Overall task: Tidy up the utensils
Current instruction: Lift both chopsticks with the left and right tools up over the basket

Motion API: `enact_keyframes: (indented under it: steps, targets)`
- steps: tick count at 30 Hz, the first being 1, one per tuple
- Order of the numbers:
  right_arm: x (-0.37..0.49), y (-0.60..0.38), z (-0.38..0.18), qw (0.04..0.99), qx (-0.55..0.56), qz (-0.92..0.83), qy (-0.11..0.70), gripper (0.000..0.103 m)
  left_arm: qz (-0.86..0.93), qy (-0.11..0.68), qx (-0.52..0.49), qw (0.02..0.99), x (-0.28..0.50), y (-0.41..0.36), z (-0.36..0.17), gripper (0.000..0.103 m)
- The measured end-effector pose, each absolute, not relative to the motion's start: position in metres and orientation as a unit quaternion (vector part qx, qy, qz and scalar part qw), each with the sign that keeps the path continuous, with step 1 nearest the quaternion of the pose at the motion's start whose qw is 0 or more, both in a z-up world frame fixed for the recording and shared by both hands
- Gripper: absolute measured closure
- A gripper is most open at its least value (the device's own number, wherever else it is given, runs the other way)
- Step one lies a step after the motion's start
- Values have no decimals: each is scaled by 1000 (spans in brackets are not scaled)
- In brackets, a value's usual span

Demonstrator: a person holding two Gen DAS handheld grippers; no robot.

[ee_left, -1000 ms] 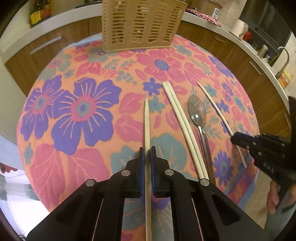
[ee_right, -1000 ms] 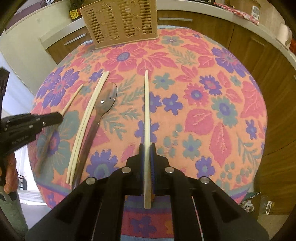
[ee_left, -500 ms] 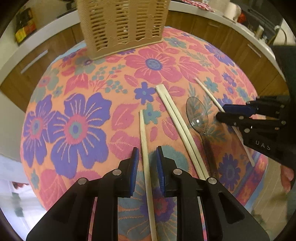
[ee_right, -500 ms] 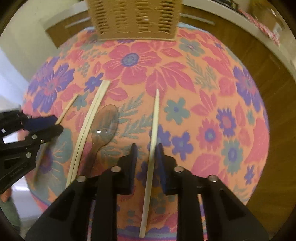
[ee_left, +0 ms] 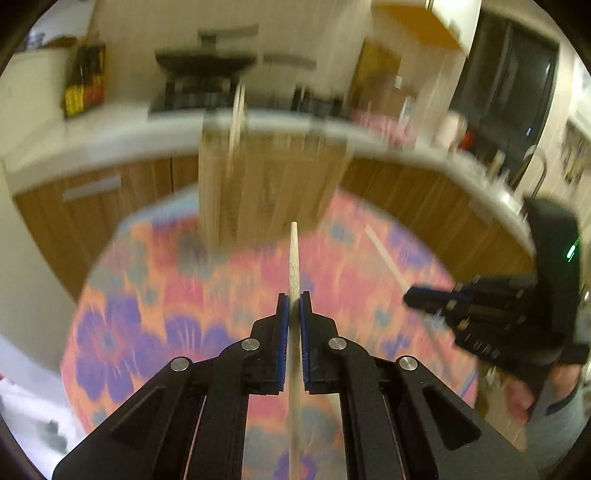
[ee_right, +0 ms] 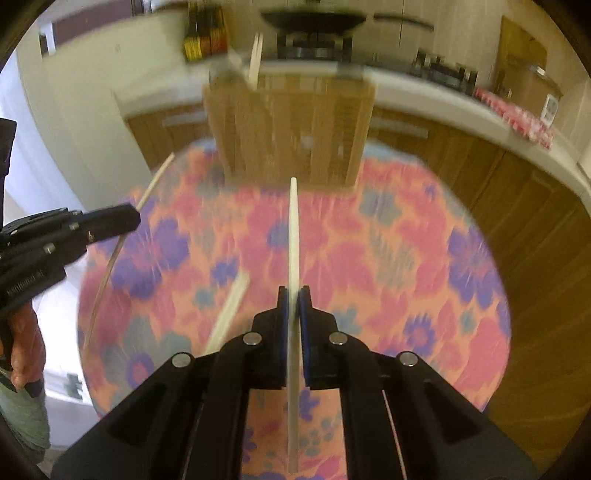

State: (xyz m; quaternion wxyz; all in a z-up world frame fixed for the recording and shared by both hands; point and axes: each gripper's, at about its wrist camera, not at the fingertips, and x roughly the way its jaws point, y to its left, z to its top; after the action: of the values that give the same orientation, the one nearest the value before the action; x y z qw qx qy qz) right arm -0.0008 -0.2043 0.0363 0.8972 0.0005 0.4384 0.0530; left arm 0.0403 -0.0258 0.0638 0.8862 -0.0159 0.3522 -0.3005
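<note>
My left gripper (ee_left: 294, 297) is shut on a wooden chopstick (ee_left: 294, 258), lifted above the floral tablecloth (ee_left: 155, 295) and pointing at the beige slatted utensil basket (ee_left: 269, 192). My right gripper (ee_right: 294, 291) is shut on a pale chopstick (ee_right: 293, 229), also raised and pointing at the basket (ee_right: 291, 125). A chopstick (ee_right: 255, 61) stands in the basket. Each gripper shows in the other's view: the right one (ee_left: 410, 295) and the left one (ee_right: 133, 219). A pair of chopsticks (ee_right: 231, 314) lies on the cloth. Both views are motion-blurred.
A kitchen counter (ee_left: 92, 144) with a stove and pan (ee_left: 205, 66) runs behind the table, over wooden cabinets (ee_right: 517, 206). Dark bottles (ee_right: 203, 33) stand on the counter. The person's hand (ee_right: 22, 350) is at the left edge.
Both grippers opened half a second ago, then shut on their chopsticks and lifted them off the cloth, tilting up toward the basket. The view now takes in the counter.
</note>
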Motion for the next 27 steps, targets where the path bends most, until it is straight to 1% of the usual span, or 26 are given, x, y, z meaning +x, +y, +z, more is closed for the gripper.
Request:
enact_keyframes:
  steps: [6,13,19,23,27]
  targets:
    - [30,-221,95,932,24,63,355,99,-320,265,-66,907,72,-36,128,99]
    - [81,-240,140,957,70,76,271,99,-335,208,-116,911,119,-61,164,99]
    - [128,-259,159,969,114,82,203,99,-328,171,-142,918,159,-86,169,99]
    - [154,-268,162,972,122,77,184,99,-303,133,-115,937,174,-102,166,99]
    - [182,-283,161,973,138,67,170,99,-299,121,-107,940,189,-112,161,99]
